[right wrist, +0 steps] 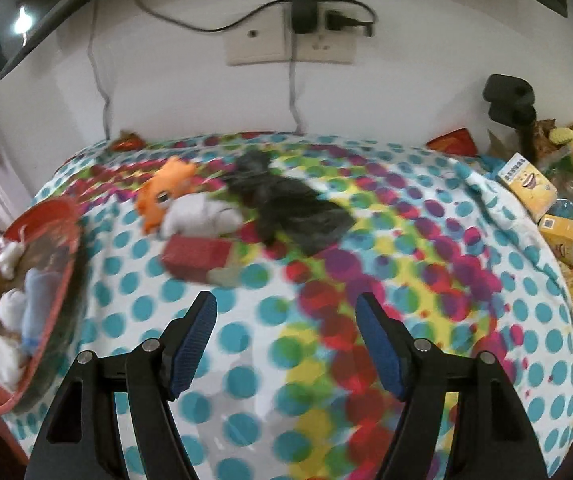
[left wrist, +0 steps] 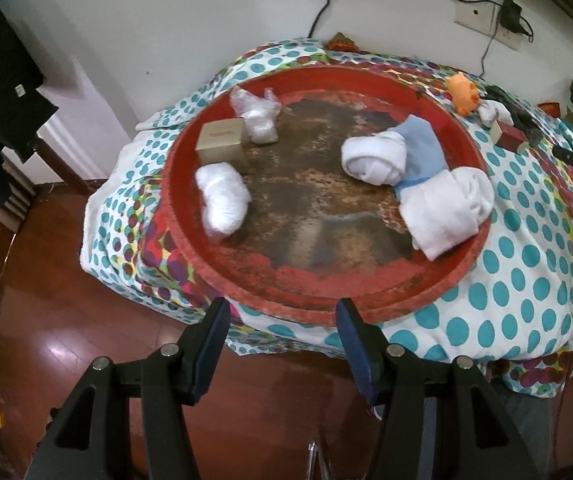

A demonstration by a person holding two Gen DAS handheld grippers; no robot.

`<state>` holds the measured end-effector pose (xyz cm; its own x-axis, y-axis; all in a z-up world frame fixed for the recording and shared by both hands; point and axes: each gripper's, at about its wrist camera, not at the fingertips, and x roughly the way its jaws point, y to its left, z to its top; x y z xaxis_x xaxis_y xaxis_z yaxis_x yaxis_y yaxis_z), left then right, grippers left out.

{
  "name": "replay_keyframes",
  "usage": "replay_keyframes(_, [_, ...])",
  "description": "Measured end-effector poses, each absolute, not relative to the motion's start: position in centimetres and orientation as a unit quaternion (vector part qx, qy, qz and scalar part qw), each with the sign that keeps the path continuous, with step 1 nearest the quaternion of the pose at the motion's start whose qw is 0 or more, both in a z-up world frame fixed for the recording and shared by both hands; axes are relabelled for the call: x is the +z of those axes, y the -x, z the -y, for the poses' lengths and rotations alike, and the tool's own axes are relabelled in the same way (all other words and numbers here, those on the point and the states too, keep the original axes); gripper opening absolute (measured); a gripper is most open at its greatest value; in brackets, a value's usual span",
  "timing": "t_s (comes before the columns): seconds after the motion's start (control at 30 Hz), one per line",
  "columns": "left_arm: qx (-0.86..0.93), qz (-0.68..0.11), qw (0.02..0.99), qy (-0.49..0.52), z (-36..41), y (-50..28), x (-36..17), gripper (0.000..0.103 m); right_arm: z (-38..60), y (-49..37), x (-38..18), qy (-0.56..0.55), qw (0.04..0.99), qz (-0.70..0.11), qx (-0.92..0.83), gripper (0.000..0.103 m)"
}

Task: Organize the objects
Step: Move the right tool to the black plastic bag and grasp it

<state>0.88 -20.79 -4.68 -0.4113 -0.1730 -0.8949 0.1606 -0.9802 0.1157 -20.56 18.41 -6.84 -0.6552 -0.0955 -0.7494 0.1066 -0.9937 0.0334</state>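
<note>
Left gripper: jaws spread, empty, over near rim of round red worn tray on dotted cloth. Tray holds rolled white socks, tan cardboard box, folded blue-white cloth. Right gripper: jaws spread, empty, above cloth; orange plush toy, red box, dark cloth beyond.

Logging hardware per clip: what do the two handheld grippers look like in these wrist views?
Both look alike. The left gripper and right gripper each have two matte black angular fingers with triangular cut-outs, round silver pivot pins on the linkages, and dark blue ribbed pads on the inner faces. No markings or cables on them are visible, and no hand or sleeve shows in either view.
</note>
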Motion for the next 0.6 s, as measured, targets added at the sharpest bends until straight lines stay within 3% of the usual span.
replay_keyframes(0.5, [-0.842, 0.045, 0.058, -0.535, 17.2, 0.2, -5.7, 0.056, -14.9, 31.2, -9.3, -0.411, 0.1, -0.092, -0.901, 0.068])
replay_keyframes(0.6, [-0.844, 0.047, 0.035, -0.533, 16.2, 0.9, -5.5, 0.056, -14.7, 32.9, -10.3, -0.418, 0.106, -0.104, -0.896, 0.062])
